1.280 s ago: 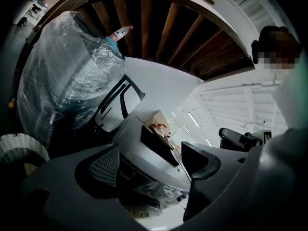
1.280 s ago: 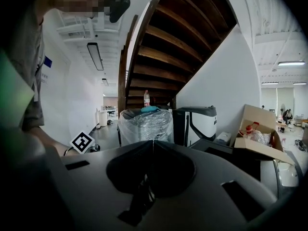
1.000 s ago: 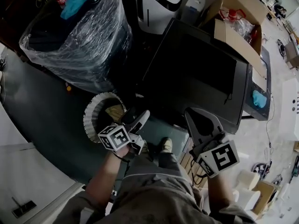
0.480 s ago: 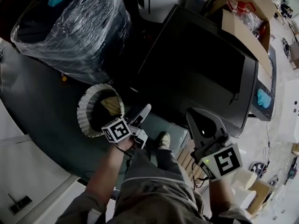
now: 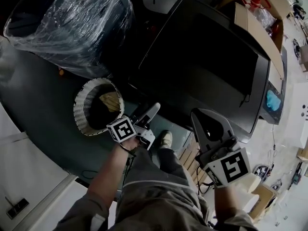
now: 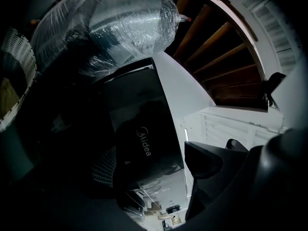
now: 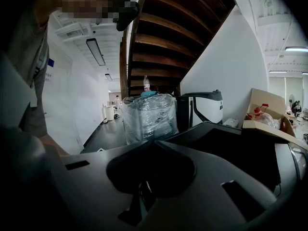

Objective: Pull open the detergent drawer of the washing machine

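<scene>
Jaws of the left gripper (image 5: 148,112) have just been opening and stand wide apart, with nothing between them. The right gripper (image 5: 197,117) has its jaws pressed together, empty. Both hover at the near edge of the black washing machine (image 5: 202,66). Its detergent drawer cannot be made out in the dark.

Washing machine (image 5: 202,61): large dark boxy unit, upright on the floor. The head view looks down on its glossy black top, corners squared, front edge nearest the camera. In the left gripper view its dark face (image 6: 144,129) carries white "Midea" lettering and appears rolled sideways. Detergent drawer: too dark to make out in any view, so open or shut cannot be told.
</scene>
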